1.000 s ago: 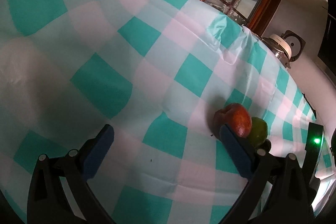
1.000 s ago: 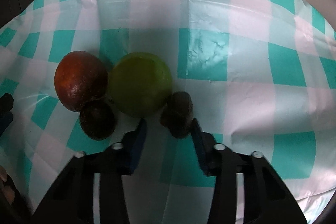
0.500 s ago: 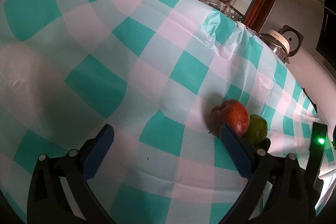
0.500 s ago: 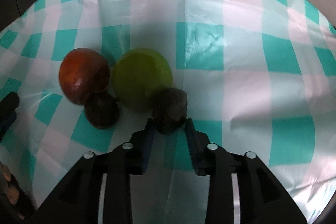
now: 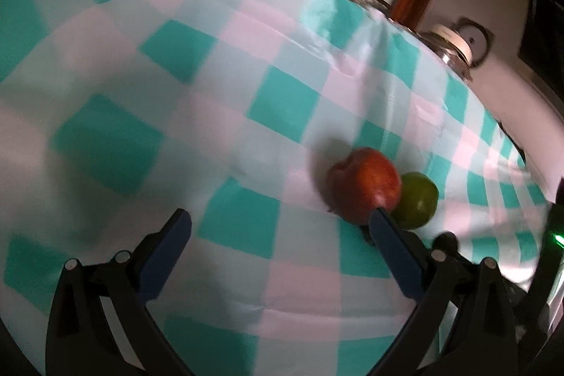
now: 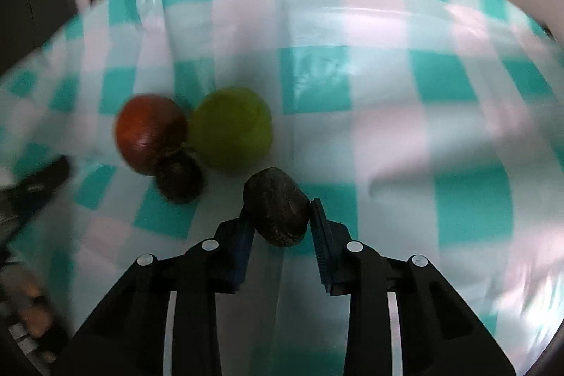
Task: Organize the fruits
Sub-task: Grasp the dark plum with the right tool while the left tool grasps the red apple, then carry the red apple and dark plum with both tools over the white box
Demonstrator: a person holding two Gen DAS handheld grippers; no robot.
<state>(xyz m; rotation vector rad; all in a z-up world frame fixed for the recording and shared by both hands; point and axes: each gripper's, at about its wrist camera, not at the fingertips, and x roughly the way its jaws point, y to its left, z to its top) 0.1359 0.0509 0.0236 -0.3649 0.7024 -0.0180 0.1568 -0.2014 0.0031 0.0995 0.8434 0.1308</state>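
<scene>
While blurred, dark fruit sits clamped between right fingers.

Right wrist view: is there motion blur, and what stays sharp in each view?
Right wrist view: tablecloth and red apple smeared; dark fruit in the right tool sharp. Left wrist view: cloth blurred, left tool crisp, room dim.

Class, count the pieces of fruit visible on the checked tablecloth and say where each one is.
4. A round red apple lies at left, touching a round green fruit; a small dark round fruit sits in front of the apple; a dark oval fruit is between the right gripper fingers.
</scene>
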